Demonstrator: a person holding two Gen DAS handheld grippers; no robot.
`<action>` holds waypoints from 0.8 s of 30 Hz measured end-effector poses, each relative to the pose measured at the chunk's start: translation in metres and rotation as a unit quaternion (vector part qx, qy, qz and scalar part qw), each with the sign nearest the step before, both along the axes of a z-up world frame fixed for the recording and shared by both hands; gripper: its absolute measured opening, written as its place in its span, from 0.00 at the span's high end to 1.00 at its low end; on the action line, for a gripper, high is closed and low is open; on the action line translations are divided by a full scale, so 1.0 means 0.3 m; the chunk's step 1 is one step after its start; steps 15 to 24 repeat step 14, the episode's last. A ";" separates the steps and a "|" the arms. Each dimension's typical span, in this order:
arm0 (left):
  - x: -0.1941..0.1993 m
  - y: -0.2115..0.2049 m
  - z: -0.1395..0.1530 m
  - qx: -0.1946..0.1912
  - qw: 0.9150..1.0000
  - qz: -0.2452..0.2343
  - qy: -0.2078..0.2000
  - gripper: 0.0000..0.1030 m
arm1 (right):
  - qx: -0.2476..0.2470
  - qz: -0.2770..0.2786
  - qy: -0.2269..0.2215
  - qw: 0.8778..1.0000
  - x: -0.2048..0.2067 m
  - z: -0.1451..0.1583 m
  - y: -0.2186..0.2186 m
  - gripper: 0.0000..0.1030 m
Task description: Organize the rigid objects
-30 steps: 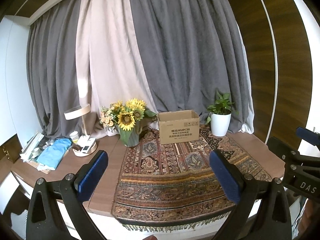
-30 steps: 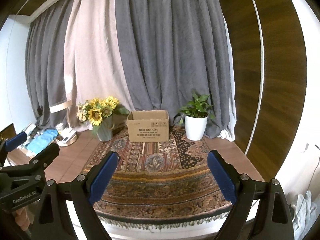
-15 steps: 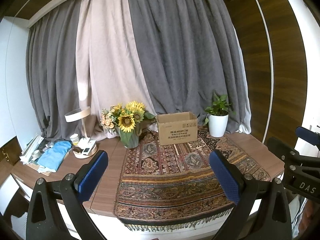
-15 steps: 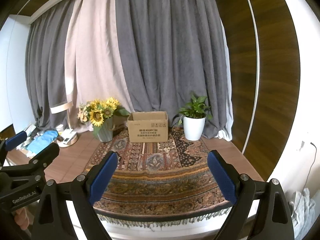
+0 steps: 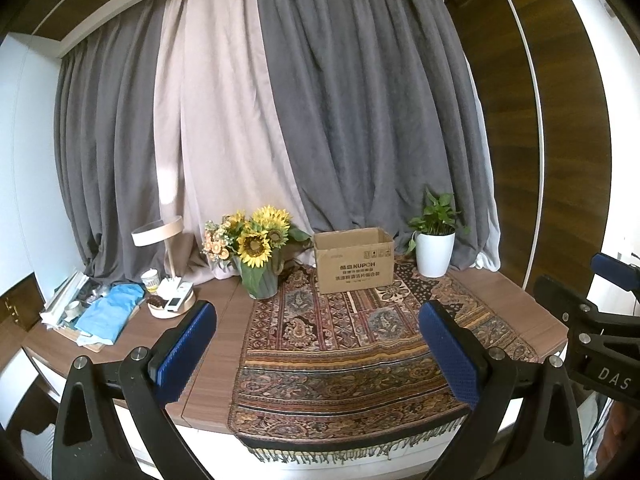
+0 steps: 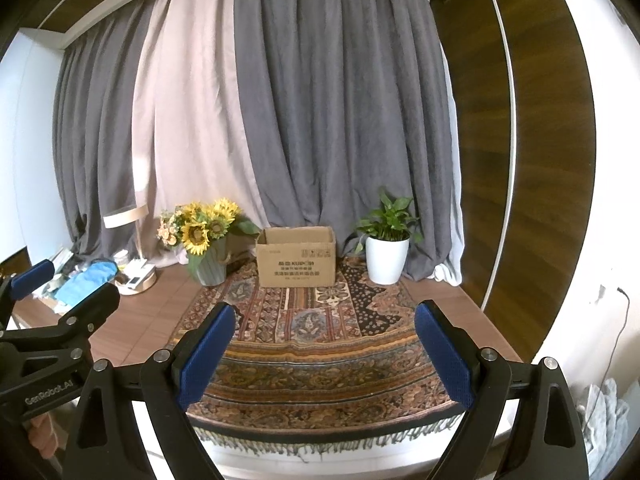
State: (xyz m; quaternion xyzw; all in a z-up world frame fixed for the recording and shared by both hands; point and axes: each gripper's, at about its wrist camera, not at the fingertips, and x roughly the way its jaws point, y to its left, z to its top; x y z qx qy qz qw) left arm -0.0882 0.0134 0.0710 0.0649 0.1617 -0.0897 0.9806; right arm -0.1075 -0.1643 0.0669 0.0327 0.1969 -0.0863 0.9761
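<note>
An open cardboard box [image 5: 353,260] [image 6: 296,257] stands at the back of a patterned rug [image 5: 352,344] [image 6: 316,340] on a wooden table [image 5: 216,344]. A round lamp base tray [image 5: 172,305] at the left holds small items, among them a white remote and a small jar [image 5: 150,280]. My left gripper [image 5: 316,352] is open and empty, held off the table's front edge. My right gripper [image 6: 324,354] is open and empty, to the right of the left one, which shows at the left edge of the right wrist view [image 6: 52,320].
A vase of sunflowers [image 5: 256,256] stands left of the box and a white potted plant [image 5: 434,246] right of it. A blue cloth and clutter [image 5: 108,314] lie at the table's left end. Grey and beige curtains hang behind; a wood-panelled wall is at the right.
Both grippers have drawn back slightly from the table and tilted up; the box and plants sit a little lower and smaller in view. Jaws remain open.
</note>
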 end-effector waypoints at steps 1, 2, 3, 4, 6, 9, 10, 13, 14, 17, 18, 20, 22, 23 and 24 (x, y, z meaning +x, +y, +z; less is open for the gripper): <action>0.000 0.002 -0.001 0.000 1.000 0.000 0.000 0.00 | 0.000 0.000 -0.001 1.000 0.000 0.001 0.001 0.10; -0.004 0.001 0.001 0.000 1.000 0.001 -0.001 0.00 | 0.000 0.000 -0.002 1.000 0.000 0.002 0.001 0.10; -0.003 0.001 0.003 0.000 1.000 0.002 -0.001 0.00 | 0.000 0.000 -0.002 1.000 0.001 0.002 0.001 0.10; -0.006 -0.001 0.003 0.000 1.000 0.003 -0.001 0.00 | 0.000 0.001 -0.002 1.000 0.000 0.001 0.003 0.10; -0.009 -0.004 0.006 0.001 1.000 0.005 -0.002 0.00 | 0.001 0.002 -0.003 1.000 0.001 0.000 0.005 0.10; -0.005 -0.009 0.007 0.001 1.000 0.007 -0.001 0.00 | 0.002 0.003 -0.003 1.000 0.007 -0.001 0.007 0.10; -0.004 -0.010 0.007 0.000 1.000 0.007 0.000 0.00 | 0.001 0.004 -0.002 1.000 0.009 -0.001 0.006 0.10; -0.005 -0.019 0.008 0.000 1.000 0.009 0.001 0.00 | 0.002 0.007 -0.002 1.000 0.014 -0.004 0.003 0.10; -0.006 -0.020 0.007 0.000 1.000 0.010 0.000 0.00 | 0.002 0.007 -0.001 1.000 0.016 -0.004 0.003 0.10; -0.006 -0.020 0.007 0.000 1.000 0.010 0.000 0.00 | 0.002 0.007 -0.001 1.000 0.016 -0.004 0.003 0.10; -0.006 -0.020 0.007 0.000 1.000 0.010 0.000 0.00 | 0.002 0.007 -0.001 1.000 0.016 -0.004 0.003 0.10; -0.006 -0.020 0.007 0.000 1.000 0.010 0.000 0.00 | 0.002 0.007 -0.001 1.000 0.016 -0.004 0.003 0.10; -0.006 -0.020 0.007 0.000 1.000 0.010 0.000 0.00 | 0.002 0.007 -0.001 1.000 0.016 -0.004 0.003 0.10; -0.006 -0.020 0.007 0.000 1.000 0.010 0.000 0.00 | 0.002 0.007 -0.001 1.000 0.016 -0.004 0.003 0.10; -0.006 -0.020 0.007 0.000 1.000 0.010 0.000 0.00 | 0.002 0.007 -0.001 1.000 0.016 -0.004 0.003 0.10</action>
